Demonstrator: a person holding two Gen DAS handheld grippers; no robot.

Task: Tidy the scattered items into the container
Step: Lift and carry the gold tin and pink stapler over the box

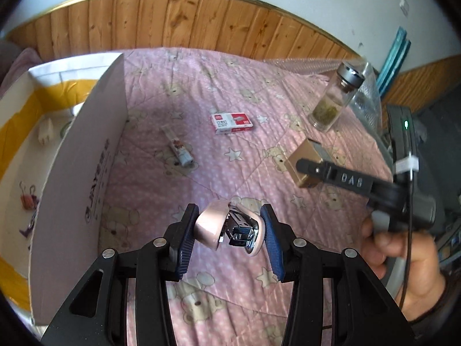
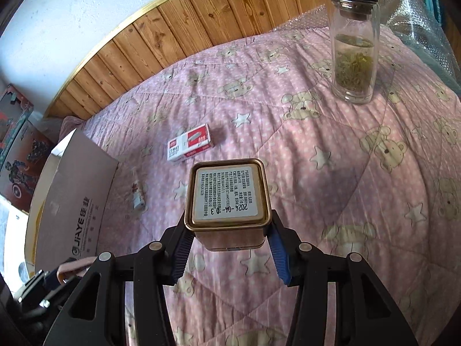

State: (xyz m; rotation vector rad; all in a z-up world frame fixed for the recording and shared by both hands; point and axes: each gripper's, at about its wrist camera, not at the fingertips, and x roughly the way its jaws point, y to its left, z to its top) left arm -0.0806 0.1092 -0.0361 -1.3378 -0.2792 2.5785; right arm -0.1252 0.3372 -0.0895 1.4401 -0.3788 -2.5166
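Observation:
My left gripper (image 1: 229, 230) is shut on a pink stapler (image 1: 227, 230) and holds it above the pink bedspread, right of the white cardboard box (image 1: 86, 155). My right gripper (image 2: 229, 242) is shut on a gold square tin (image 2: 227, 199), label side up; the tin also shows in the left wrist view (image 1: 302, 164). A red-and-white staple box (image 1: 232, 122) (image 2: 190, 142) and a small white tube (image 1: 180, 150) (image 2: 137, 196) lie on the bedspread. The box holds binder clips (image 1: 27, 199) and a white plug-like item (image 1: 46, 131).
A glass bottle with tea leaves (image 2: 353, 49) (image 1: 335, 95) stands upright at the back right. Bubble wrap (image 2: 423, 28) lies behind it. A wood-panelled wall (image 1: 187, 20) runs behind the bed. Toy boxes (image 2: 17, 138) stand at far left.

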